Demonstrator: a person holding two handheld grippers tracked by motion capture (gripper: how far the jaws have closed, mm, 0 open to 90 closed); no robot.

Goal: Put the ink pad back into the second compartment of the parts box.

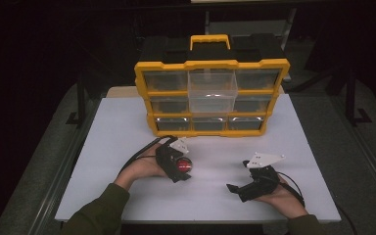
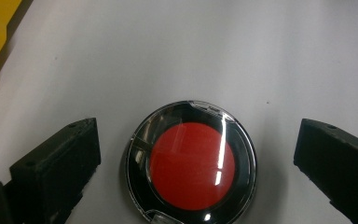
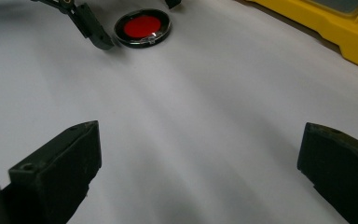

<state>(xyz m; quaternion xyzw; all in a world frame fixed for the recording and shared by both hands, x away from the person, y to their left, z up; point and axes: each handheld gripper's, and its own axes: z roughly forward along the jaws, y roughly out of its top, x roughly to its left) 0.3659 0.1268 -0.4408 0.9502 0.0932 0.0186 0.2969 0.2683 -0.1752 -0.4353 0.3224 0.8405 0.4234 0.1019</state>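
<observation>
A round black case with a red centre and clear lid [image 2: 191, 165] lies flat on the white table [image 1: 127, 132]. My left gripper [image 2: 196, 161] stands open around it, one jaw on each side, neither touching it. From above, the same case [image 1: 183, 165] sits at the tip of the left gripper [image 1: 181, 166], held in a hand with a green sleeve. My right gripper [image 3: 200, 172] is open over bare table, with the red case [image 3: 142, 27] farther off. In the high view the right gripper [image 1: 240, 188] rests at the front right.
A yellow and black organiser [image 1: 210, 98] with clear drawers stands upright at the back of the table; its top middle drawer [image 1: 212, 90] is pulled out. Its yellow edge [image 3: 335, 28] shows in the right gripper view. Bare table lies between the two grippers.
</observation>
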